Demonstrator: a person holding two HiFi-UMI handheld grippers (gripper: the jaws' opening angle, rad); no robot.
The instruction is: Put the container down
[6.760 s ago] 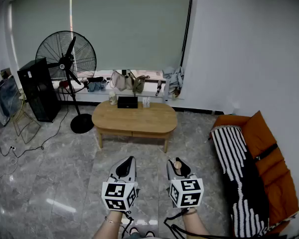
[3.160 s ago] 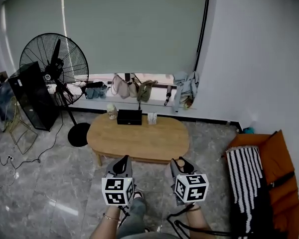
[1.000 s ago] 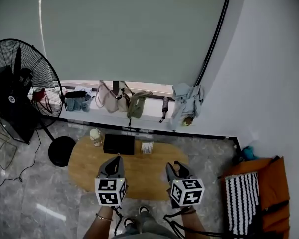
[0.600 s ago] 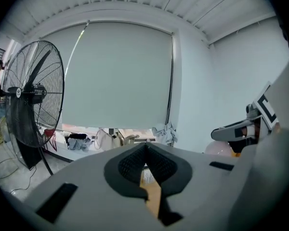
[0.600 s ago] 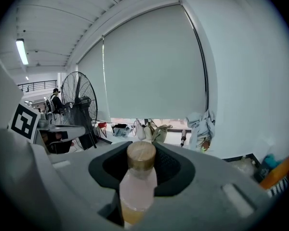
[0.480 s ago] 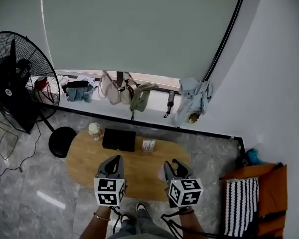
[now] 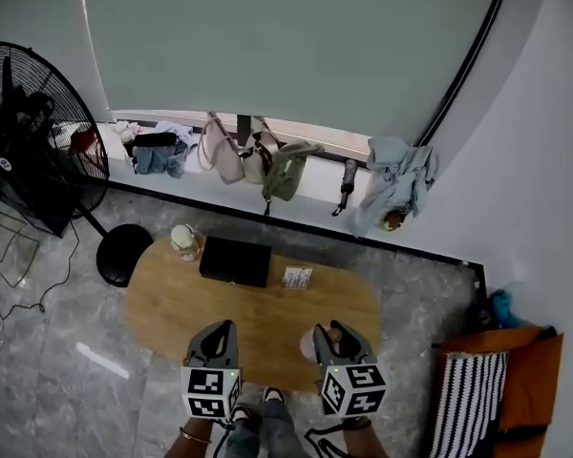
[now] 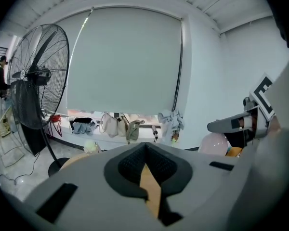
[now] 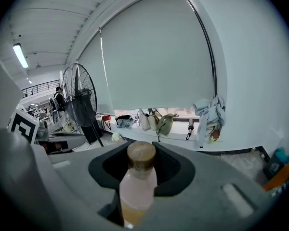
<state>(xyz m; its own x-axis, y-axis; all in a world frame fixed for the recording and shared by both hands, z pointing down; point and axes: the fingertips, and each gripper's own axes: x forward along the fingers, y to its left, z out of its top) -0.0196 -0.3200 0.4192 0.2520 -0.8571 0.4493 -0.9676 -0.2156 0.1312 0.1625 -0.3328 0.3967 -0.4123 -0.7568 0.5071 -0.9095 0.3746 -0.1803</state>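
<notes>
Two grippers: your left gripper (image 7: 222, 330) and right gripper (image 7: 332, 333) hang side by side, apart, over the near edge of the oval wooden table (image 7: 172, 303).
Right gripper: its jaws stand wide and clamp the container (image 9: 136, 186) by its body, one pad on each side.
Container: a pale pink bottle with a round wooden cap (image 9: 141, 154) and something orange low inside. It is upright in your right gripper above the table's near edge, right of middle. Whether its base touches the wood cannot be told.
Left gripper: its jaws are drawn together at the tips with nothing between them. Only a sliver of table wood shows past them.
Far edge of table: a black box (image 7: 235, 260) sits left of middle, with a small pale-lidded jar (image 7: 183, 240) just beside it toward the left end. A small printed carton (image 7: 297, 277) is near the middle.
Writing: the carton's print is too small to read. The marker cubes (image 7: 210, 392) carry black-and-white square patterns.
Beyond the table: bags (image 7: 258, 160) lie on the window ledge, and a standing fan (image 7: 29, 132) is at the left.
</notes>
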